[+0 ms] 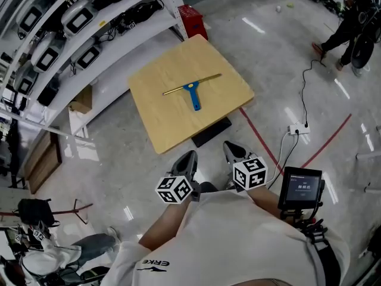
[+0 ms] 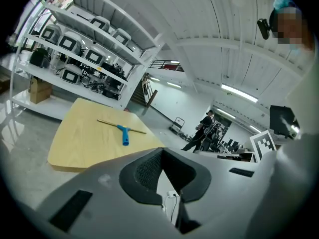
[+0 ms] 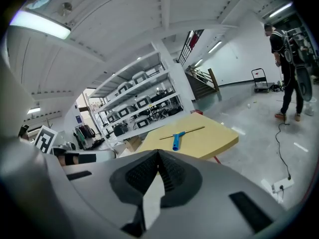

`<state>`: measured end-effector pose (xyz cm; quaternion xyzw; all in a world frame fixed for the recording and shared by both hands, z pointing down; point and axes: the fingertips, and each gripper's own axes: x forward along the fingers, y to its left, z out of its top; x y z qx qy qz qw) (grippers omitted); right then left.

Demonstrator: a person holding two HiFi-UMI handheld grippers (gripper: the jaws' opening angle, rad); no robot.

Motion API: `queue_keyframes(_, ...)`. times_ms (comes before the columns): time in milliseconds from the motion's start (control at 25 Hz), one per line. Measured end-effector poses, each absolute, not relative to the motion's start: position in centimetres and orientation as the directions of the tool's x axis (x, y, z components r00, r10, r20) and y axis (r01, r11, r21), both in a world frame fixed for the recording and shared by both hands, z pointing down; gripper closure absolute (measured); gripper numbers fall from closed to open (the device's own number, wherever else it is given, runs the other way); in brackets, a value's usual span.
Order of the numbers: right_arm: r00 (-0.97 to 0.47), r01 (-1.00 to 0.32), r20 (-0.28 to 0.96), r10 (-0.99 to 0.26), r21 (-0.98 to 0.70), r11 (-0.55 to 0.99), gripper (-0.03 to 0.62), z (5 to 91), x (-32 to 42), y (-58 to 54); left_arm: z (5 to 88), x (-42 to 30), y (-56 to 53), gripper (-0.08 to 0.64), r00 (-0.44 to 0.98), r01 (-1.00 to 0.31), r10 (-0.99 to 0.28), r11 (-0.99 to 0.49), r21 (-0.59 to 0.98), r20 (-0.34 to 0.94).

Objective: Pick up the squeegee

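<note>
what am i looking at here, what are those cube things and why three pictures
No robot here: a person holds a gripper in each hand, the left gripper and the right gripper; the patterned cubes are part of them. One picture comes from a camera on the person's head, looking down. The other two come from cameras on the grippers, looking along their jaws. On the wooden table lies a blue-handled squeegee. Nothing is held: both grippers are shut, empty and short of the table.
</note>
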<state>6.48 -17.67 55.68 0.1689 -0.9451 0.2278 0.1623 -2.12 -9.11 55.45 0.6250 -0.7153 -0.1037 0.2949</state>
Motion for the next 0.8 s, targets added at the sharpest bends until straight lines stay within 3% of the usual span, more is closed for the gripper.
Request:
queue_keyframes(280,-0.890,-0.363,0.407,-0.206,-0.357,0.861,0.589,55.7,2.4,-19.1,54.9,-5.9,-9.5,0.557,-0.116,-0.813,-0.947,0.263,0.519,0.299)
queue_keyframes(800,-0.836,-0.435,0.483,-0.262,-0.291,0.852,0.589,57.4,-5.8,-24.7,56.7,-14.9,-13.1,0.557,-0.124,-0.778,-0.942,0.288,0.559,0.312)
